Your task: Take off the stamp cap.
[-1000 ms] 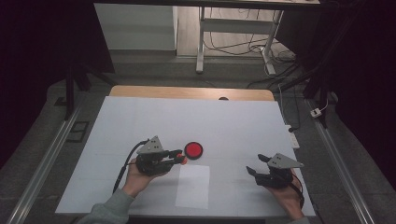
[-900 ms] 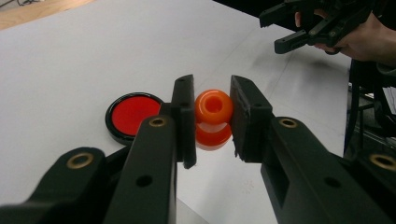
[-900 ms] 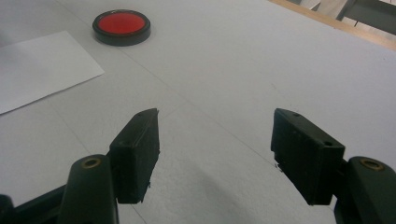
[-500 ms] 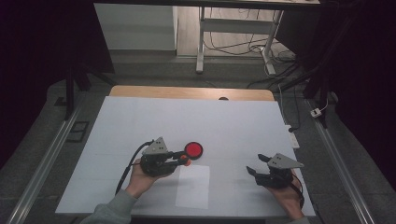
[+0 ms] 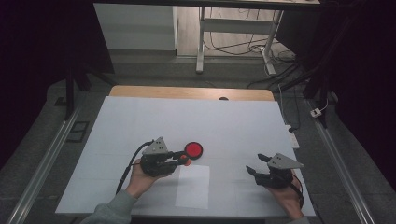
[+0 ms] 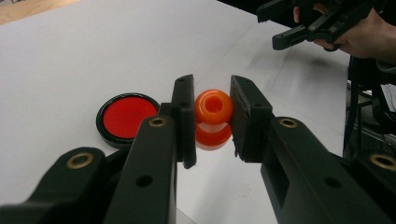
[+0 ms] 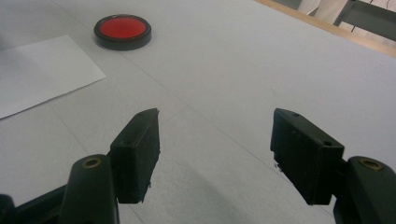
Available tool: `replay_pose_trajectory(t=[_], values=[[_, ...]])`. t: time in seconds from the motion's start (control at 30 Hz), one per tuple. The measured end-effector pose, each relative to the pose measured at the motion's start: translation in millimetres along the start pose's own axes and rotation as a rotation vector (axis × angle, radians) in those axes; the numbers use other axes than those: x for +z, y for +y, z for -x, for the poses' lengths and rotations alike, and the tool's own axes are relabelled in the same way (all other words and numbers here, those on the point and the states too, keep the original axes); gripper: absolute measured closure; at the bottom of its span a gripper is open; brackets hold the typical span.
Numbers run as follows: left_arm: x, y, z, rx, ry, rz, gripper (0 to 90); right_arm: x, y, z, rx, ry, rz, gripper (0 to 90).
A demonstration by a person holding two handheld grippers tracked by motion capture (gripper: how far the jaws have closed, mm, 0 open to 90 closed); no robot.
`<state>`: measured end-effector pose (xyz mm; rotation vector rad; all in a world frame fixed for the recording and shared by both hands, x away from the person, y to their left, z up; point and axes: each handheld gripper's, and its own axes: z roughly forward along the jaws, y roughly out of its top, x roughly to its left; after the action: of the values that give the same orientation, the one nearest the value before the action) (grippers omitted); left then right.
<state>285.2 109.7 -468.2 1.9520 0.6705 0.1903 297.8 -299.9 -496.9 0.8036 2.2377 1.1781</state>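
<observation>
My left gripper (image 5: 182, 159) is shut on a small orange knob-shaped piece (image 5: 185, 162), held just above the table. In the left gripper view the orange piece (image 6: 213, 108) sits pinched between the two black jaws of the left gripper (image 6: 213, 95), its holed end facing the camera. A round red pad in a black case (image 5: 193, 150) lies flat just beyond the jaws. A white sheet of paper (image 5: 192, 186) lies in front of the left hand. My right gripper (image 5: 255, 163) rests open at the front right, with nothing between its jaws (image 7: 217, 149).
The table (image 5: 187, 116) is covered in white, with a wooden strip (image 5: 187, 92) along its far edge. In the right gripper view the red pad (image 7: 122, 29) and a corner of the paper (image 7: 42, 70) lie ahead to the left. Desk legs and cables stand beyond the table.
My left gripper has shifted slightly toward the near edge, with the orange piece still in it. The right gripper has stayed put.
</observation>
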Motion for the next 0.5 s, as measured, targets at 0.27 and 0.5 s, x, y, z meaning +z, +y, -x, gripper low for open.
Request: replay_pose_trajectory(t=[0.27, 0.5], values=[[0.6, 0.3, 0.1, 0.000, -0.001, -0.002, 72.3, 0.3, 1.7, -2.1, -0.004, 0.006, 0.009, 32.5], [0.5, 0.4, 0.1, -0.001, -0.003, 0.001, 72.3, -0.4, 4.4, -3.6, -0.007, 0.008, 0.017, 32.6]])
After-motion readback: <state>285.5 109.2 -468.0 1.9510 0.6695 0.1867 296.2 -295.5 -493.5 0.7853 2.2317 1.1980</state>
